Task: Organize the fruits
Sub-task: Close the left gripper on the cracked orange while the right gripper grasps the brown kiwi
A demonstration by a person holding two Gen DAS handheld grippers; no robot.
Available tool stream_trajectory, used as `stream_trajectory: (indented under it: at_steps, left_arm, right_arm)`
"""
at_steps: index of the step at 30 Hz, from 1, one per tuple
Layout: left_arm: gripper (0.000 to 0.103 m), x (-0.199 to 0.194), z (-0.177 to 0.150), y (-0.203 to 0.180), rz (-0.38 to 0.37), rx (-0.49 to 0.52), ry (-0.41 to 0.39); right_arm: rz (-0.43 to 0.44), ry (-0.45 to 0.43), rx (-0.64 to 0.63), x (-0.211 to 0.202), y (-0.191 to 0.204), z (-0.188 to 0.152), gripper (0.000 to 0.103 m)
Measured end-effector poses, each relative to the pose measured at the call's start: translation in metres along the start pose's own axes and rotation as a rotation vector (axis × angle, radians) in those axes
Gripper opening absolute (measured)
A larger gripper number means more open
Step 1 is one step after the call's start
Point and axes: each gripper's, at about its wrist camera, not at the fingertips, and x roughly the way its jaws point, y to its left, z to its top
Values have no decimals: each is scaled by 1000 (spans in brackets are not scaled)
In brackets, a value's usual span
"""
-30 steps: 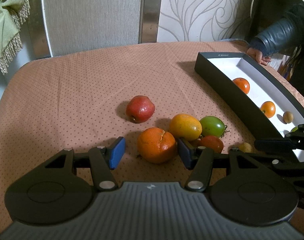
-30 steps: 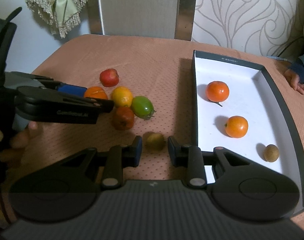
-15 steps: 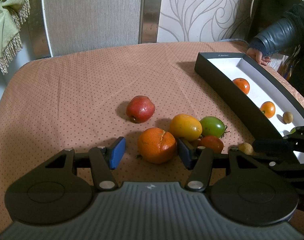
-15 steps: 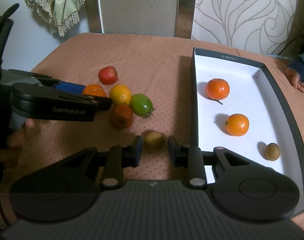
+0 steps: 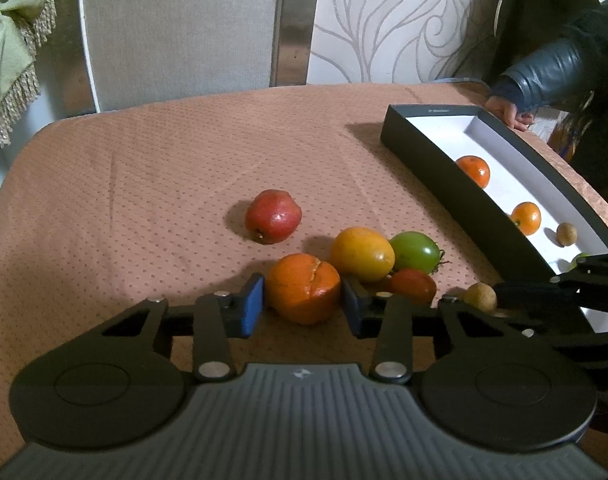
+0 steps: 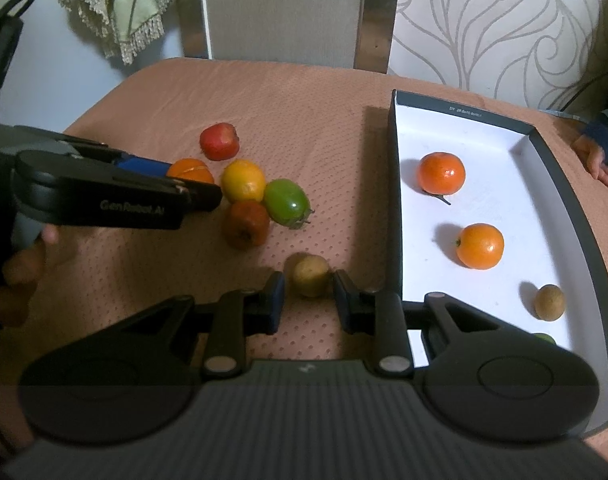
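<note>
Salmon dotted tablecloth point(image 5: 151, 184) covers the table; chair backs and swirl-patterned wall behind. Left gripper point(image 5: 303, 307): jaws closing around the split-skinned orange point(image 5: 304, 287), blue pads at both its flanks, seemingly touching. Just beyond its right finger a yellow fruit point(image 5: 362, 254), a green tomato point(image 5: 416, 252) and a small red tomato point(image 5: 412, 285), all bunched together. Red apple point(image 5: 273, 216) farther ahead, slightly left, apart from the bunch.

Right gripper point(image 6: 308, 295): jaws closing on a small brown round fruit point(image 6: 308, 276) lying on the cloth between the fingers; a slim gap shows on each side, contact uncertain. To this gripper's right, just beside it, stands the black box point(image 6: 395, 200) with white floor, holding two tangerines point(image 6: 442, 173) point(image 6: 480, 246), one behind the other, and another small brown fruit point(image 6: 548, 302) nearer. At the box's far right corner a hand point(image 6: 598, 158) in a dark sleeve rests on the table.
</note>
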Motion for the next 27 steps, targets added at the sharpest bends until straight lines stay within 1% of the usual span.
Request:
stream_trajectory:
  at_steps: [13, 15, 27]
  left_arm:
    - [44, -2, 0, 1, 5, -5, 0]
    - [44, -3, 0, 2, 6, -12, -2]
    - [43, -11, -1, 10, 31, -49, -14]
  right_arm:
    - [25, -15, 2, -8, -1, -1, 26]
    - [28, -18, 3, -9, -1, -1, 24]
    - [50, -29, 6, -17, 0, -3, 24]
